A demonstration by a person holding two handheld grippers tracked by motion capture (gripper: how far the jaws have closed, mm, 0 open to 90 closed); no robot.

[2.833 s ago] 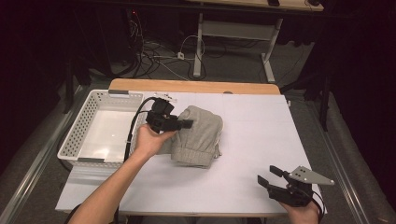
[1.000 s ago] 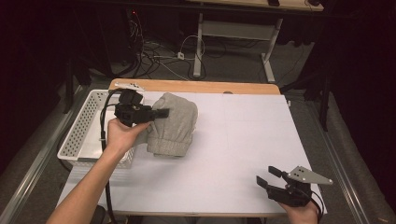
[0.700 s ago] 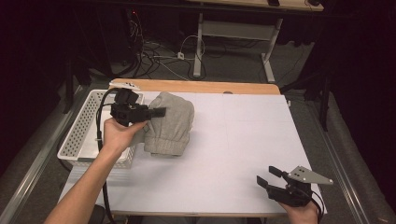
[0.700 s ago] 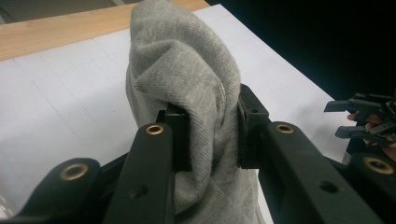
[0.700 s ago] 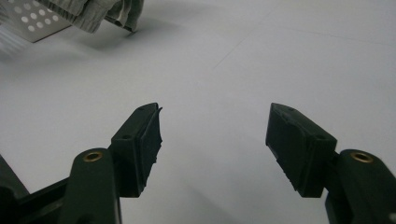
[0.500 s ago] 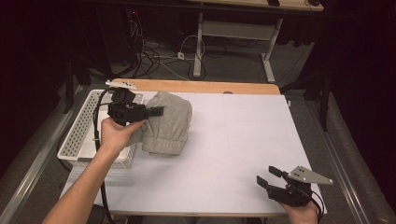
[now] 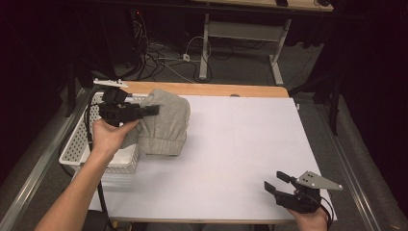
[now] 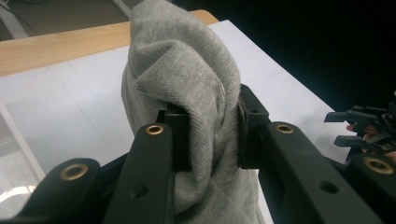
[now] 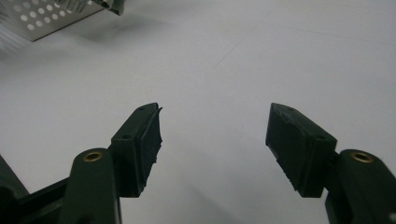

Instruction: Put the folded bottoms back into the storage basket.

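A white perforated basket (image 7: 79, 144) is seen at the left edge of the counter (image 7: 240, 144), its inside largely hidden by the hand. The counter is covered in white, with a wooden strip at the back and cables (image 7: 163, 57) on the dark floor beyond. A grey, ribbed-hem garment (image 7: 166, 122) is pinched by the left tongs (image 7: 144, 111) beside the basket, while the right tongs (image 7: 276, 183) are held wide and empty.

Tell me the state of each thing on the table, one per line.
Left gripper: shut on the cloth.
Cloth: grey, bunched, pinched by a fold, partly over the basket's edge.
Basket: white, perforated, upright at the table's left.
Right gripper: open, nothing between the jaws.
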